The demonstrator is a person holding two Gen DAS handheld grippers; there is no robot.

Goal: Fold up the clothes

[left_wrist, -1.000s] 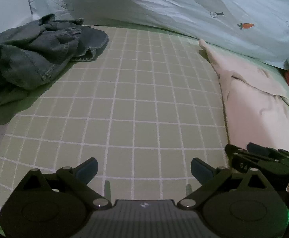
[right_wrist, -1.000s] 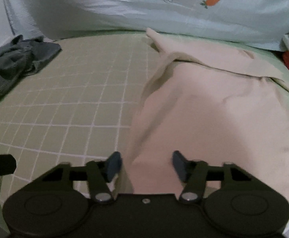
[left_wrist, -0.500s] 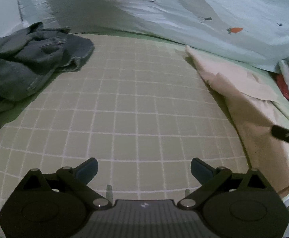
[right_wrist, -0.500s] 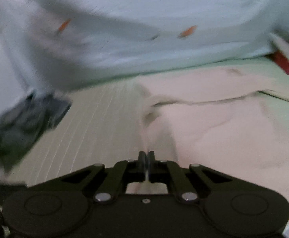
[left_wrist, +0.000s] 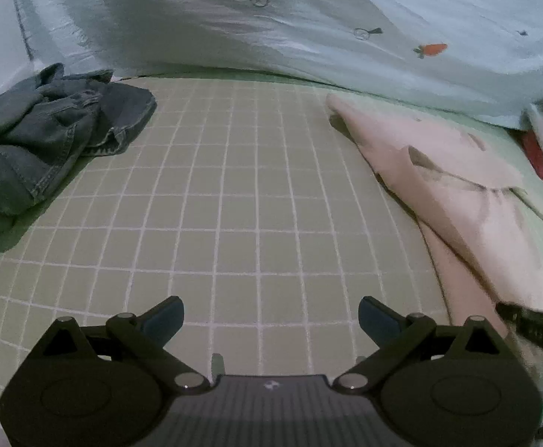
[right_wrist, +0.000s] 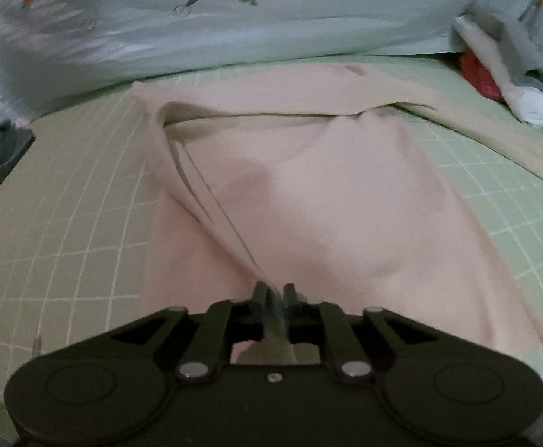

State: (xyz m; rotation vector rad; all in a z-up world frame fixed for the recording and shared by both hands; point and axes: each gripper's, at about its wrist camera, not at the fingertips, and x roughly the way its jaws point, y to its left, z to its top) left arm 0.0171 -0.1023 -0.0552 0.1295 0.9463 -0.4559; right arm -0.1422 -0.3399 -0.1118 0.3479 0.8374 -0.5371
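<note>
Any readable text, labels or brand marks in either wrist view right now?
No readable words or numbers in either view.
Left gripper body: a small pale logo mark, too small to read.
Pale blue bedsheet: printed carrots and small ring motifs only, no lettering.
Pink garment and denim garment: no label visible.

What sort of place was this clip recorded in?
Probably a bedroom, on a bed: a green grid-patterned sheet covers the surface, a carrot-print duvet is bunched along the back, and loose clothes lie on it, namely a denim garment and a pink garment.
</note>
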